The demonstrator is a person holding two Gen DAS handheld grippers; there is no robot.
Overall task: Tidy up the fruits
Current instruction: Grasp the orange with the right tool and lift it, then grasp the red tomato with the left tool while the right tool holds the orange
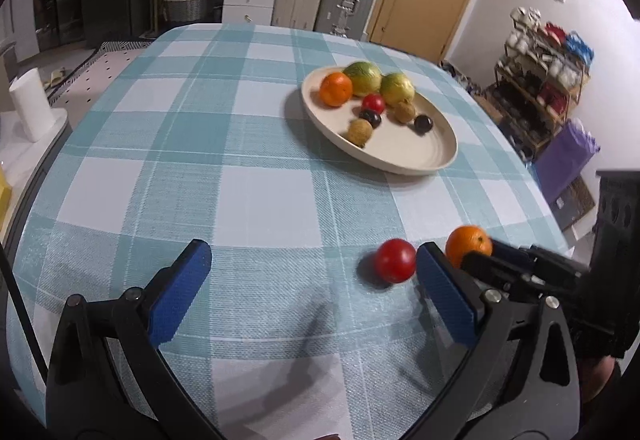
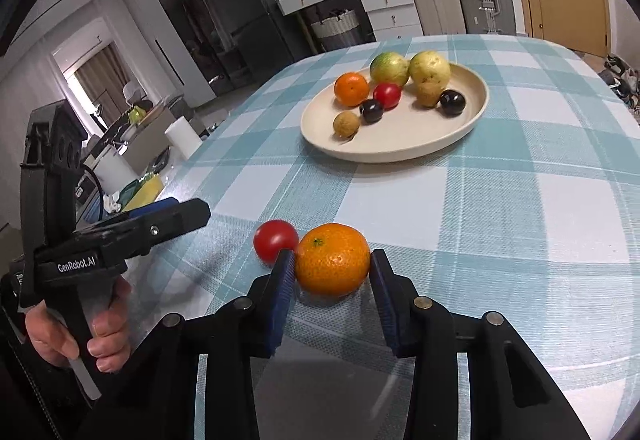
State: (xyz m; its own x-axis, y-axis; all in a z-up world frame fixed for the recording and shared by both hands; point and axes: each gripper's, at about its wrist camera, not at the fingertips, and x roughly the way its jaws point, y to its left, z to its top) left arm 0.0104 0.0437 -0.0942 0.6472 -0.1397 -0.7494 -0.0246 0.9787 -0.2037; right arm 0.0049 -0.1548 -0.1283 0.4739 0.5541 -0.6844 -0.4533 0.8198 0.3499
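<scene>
On a table covered with a teal-and-white checked tablecloth (image 2: 500,208), the right gripper (image 2: 333,272) has its blue-padded fingers set either side of a loose orange mandarin (image 2: 333,259); both pads sit right at the fruit's sides, though a firm grip cannot be confirmed, and the mandarin rests on the cloth. Touching the mandarin on its left is a small red tomato (image 2: 275,245), also on the cloth. The left gripper (image 1: 314,276) hovers low over the near part of the table with its fingers spread wide and nothing between them; in its view the red tomato (image 1: 395,260) lies just beside the tip of its right finger, and the mandarin (image 1: 469,243) sits beyond that, partly hidden by the right gripper (image 1: 500,260). Farther back on the table stands a round cream plate (image 2: 400,144) holding a second mandarin (image 2: 351,89), two yellow-green round fruits (image 2: 389,68), another small red tomato (image 2: 387,94), two dark purple fruits (image 2: 372,110) and two small tan-brown fruits (image 2: 346,123). The person's left hand (image 2: 96,336) grips the left gripper's handle at the left edge of the right wrist view.
</scene>
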